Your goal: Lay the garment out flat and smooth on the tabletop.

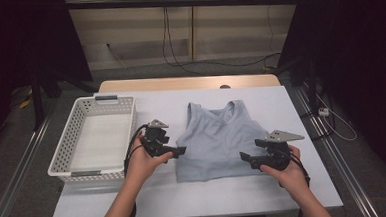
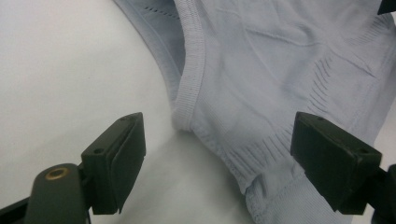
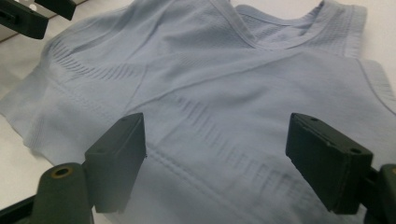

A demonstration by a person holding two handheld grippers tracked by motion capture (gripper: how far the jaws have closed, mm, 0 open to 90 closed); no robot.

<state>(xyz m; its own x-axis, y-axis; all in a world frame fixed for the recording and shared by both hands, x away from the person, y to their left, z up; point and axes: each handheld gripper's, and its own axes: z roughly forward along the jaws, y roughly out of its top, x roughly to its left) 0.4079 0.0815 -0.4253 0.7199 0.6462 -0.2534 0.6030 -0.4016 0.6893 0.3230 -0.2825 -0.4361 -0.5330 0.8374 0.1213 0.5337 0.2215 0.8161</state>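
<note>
High view: one pale blue-grey sleeveless top [image 1: 217, 139] lies flat, hem near and neckline far, at the middle of the white table [image 1: 291, 108], with an empty white basket [image 1: 73, 145] to its left, probably the bin the garment is bound for; the left gripper [image 1: 176, 152] sits at the top's left edge and the right gripper [image 1: 244, 157] at its near right hem, one hand per side as suits spreading or folding cloth. Left gripper view: jaws stand wide with nothing pinched, straddling the ribbed armhole edge [image 2: 191, 84] and side seam. Right gripper view: jaws likewise wide and empty above the hem band [image 3: 224, 186], with the left gripper at the far left.
</note>
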